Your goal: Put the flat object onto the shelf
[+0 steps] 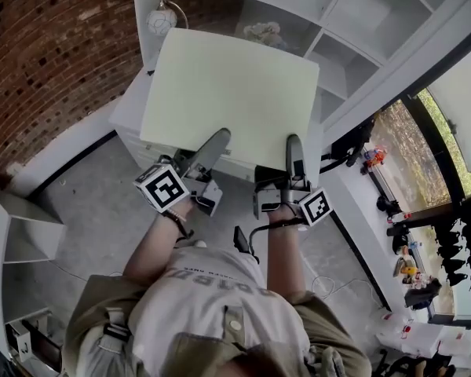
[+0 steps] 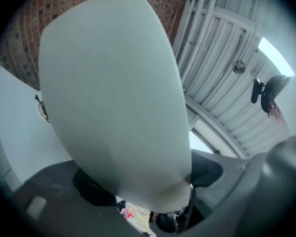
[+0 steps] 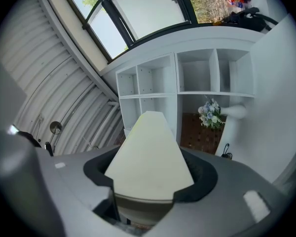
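Right gripper (image 1: 294, 146) clenched on the near edge of the flat board (image 1: 231, 93), which is thin, pale cream and matte, with rounded corners. Left gripper (image 1: 217, 140): jaws spread wide round the same edge, not pinching. Board is aloft, roughly level, before the white cubby shelf (image 1: 361, 22), with a brick wall (image 1: 47, 45) alongside.

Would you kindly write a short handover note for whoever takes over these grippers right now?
Left gripper: tongs open, pale cream flat rectangular board between them, unclamped.
Right gripper: tongs shut on the board's near edge.
Board: held up before the white shelf unit, not on it.
Done: board lifted to the unit.
Left: set it on a shelf, release.
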The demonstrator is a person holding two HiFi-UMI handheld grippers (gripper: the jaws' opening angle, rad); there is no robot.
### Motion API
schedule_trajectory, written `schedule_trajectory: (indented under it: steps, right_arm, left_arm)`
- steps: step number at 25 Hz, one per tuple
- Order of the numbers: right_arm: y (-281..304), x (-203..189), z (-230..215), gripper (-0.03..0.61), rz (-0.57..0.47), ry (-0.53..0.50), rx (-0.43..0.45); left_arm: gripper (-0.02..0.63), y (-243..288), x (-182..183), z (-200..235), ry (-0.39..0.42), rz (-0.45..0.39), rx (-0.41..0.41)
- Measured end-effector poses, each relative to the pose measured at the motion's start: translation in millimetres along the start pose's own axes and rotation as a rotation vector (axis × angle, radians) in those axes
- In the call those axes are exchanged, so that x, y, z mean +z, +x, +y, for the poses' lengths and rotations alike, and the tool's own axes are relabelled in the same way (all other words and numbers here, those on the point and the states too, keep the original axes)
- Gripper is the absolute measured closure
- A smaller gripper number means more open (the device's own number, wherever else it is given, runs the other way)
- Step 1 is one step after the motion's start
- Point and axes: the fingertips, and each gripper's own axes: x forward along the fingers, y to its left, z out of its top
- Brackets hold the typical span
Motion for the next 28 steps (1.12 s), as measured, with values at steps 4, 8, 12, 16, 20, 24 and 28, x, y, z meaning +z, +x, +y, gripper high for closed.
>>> schedule_trajectory:
  steps: [4, 8, 12, 16, 20, 24, 28]
  right_arm:
    - [13.9, 7.9, -7.6, 0.275, -0.015, 0.004, 0.015]
    - [19.8, 15.7, -16.2, 0.279, -0.039, 0.016, 0.023]
    - [25.7, 19.3, -22.8, 0.281, -0.042, 0.020, 0.023]
    - [36.3, 22.6, -28.2, 0.281, -0.041, -0.008, 0.022]
    - [49.4, 28.9, -35.0, 0.275, -0.070, -0.022, 0.012]
    - [78.4, 26.9, -40.5, 0.259, -0.052, -0.093, -0.006]
    - [112.7, 25.4, -38.3, 0.235, -0.006, -0.188, 0.009]
  left_arm:
    - [0.196, 8.5, 8.7, 4.6, 0.022, -0.014, 0.016]
    - [0.196, 8.6, 17.9, 15.4, 0.030, -0.037, 0.040]
    - [0.196, 9.4, 33.3, 28.3, 0.010, -0.071, 0.048]
    - [0.228, 21.3, 44.0, 38.6, -0.015, -0.072, 0.016]
    - [0.263, 42.2, 56.7, 44.9, -0.041, -0.067, -0.020]
    - [0.282, 71.4, 85.6, 51.2, -0.056, -0.069, -0.068]
    - [0.287, 102.5, 112.8, 62.3, -0.071, -0.048, -0.103]
